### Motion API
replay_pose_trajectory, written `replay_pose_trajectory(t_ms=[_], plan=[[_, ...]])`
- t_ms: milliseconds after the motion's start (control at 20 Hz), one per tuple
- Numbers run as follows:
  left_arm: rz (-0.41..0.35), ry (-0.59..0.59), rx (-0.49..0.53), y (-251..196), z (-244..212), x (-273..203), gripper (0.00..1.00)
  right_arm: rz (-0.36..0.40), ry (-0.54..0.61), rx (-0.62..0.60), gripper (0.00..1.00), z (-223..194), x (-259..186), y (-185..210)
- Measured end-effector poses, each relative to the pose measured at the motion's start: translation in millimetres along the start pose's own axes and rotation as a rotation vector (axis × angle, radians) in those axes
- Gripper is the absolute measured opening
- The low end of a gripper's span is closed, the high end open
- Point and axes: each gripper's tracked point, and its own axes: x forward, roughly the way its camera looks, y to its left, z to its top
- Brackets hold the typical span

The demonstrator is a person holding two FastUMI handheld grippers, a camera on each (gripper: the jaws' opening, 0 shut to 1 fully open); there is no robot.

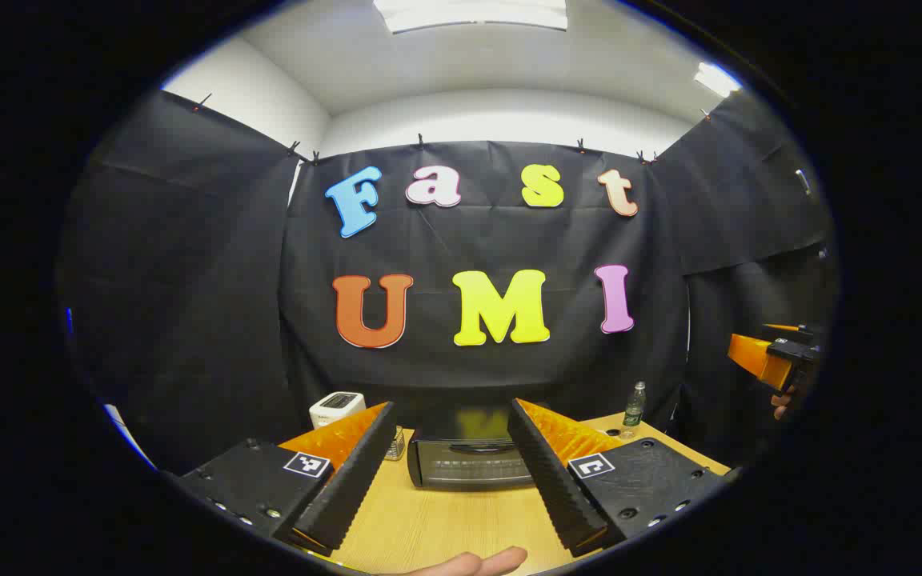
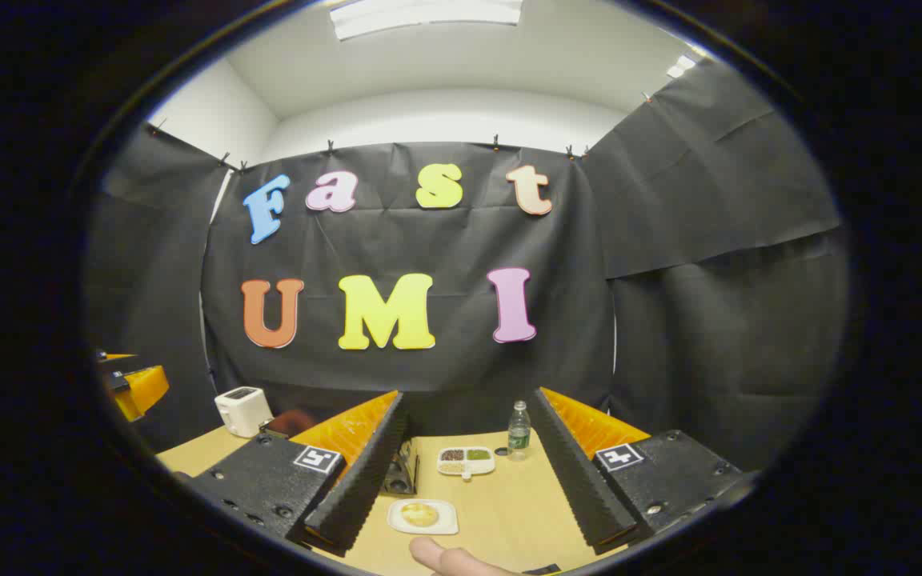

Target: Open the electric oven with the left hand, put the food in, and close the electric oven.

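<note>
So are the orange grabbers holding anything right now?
No. The left gripper and the right gripper are both open with nothing between their black ribbed fingers, above the light wooden table.

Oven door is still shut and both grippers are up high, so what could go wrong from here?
1. The bottle and divided dish stand just behind the food plate; a sloppy right gripper pickup may knock them.
2. The jar sits close beside the oven; the left gripper could clip it.
</note>
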Motion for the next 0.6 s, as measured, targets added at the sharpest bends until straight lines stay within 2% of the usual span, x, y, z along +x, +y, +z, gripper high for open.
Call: replay_pose_trajectory(t_ms=[200, 250, 300, 350, 400, 450, 550, 600], plan=[[-0.017, -0.005, 0.004, -14, 3, -4, 0.92, -0.009, -0.024, -0.001, 0.94, 5, -3, -8], [-0.019, -0.007, -0.002, -15, 2, -4, 0.93, -0.009, -0.031, 0.004, 1.0, 6, -5, -8], [-0.022, -0.008, -0.007, -17, 3, -4, 0.92, -0.022, -0.051, -0.001, 0.95, 10, -5, -12], [-0.024, -0.009, -0.011, -19, 3, -4, 0.92, -0.029, -0.063, -0.006, 0.94, 13, -5, -17], [-0.023, -0.011, -0.009, -18, 3, -3, 0.93, -0.03, -0.07, -0.01, 1.0, 14, -7, -17], [-0.021, -0.01, -0.006, -18, 2, 0, 0.93, -0.024, -0.071, -0.009, 0.94, 12, -8, -15], [-0.021, 0.0, -0.014, -19, -2, 4, 0.93, -0.019, -0.07, -0.019, 0.94, 10, -8, -16], [-0.019, 0.006, -0.02, -20, -4, 8, 0.93, -0.017, -0.067, -0.022, 1.0, 10, -7, -16]])
